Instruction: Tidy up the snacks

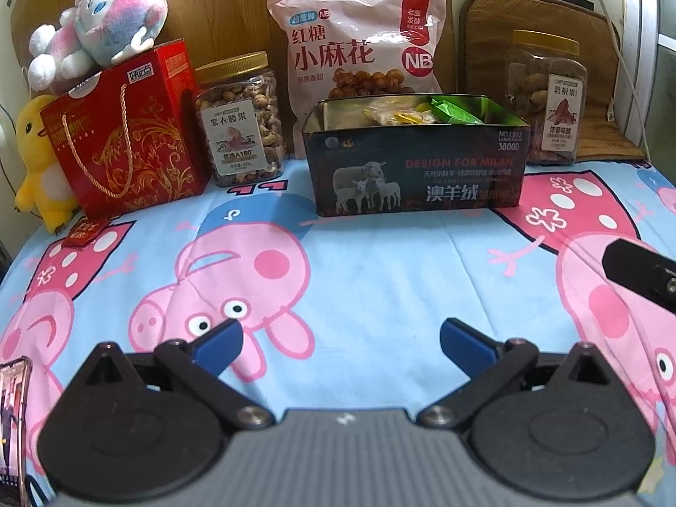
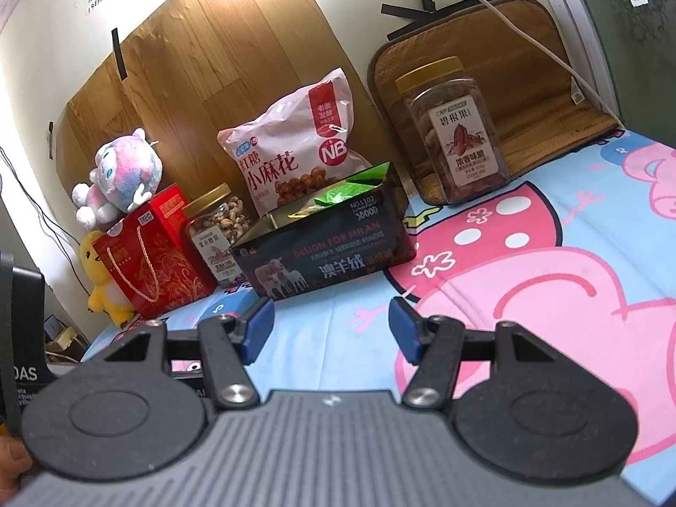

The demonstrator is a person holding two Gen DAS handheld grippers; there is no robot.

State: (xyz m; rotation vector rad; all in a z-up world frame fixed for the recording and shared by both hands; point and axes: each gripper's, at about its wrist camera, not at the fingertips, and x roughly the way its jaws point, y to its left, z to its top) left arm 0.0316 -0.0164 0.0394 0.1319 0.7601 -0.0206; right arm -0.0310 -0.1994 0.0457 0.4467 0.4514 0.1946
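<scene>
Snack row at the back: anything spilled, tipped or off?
Nothing spilled or tipped. Both nut jars stand upright with lids on, the pink snack bag leans on the board, and the open tin holds wrapped snacks. Only oddity: a plush toy lying on the red gift box.

From my seat I count two nut jars [image 1: 241, 120] [image 1: 546, 97] (both gold-lidded), one pink snack bag [image 1: 359, 42], one open black tin [image 1: 416, 164] with several small packets inside, too jumbled to number, one red gift box [image 1: 126, 135], and two plush toys: a pink one [image 1: 101, 21] and a yellow chick [image 1: 36, 160].
</scene>
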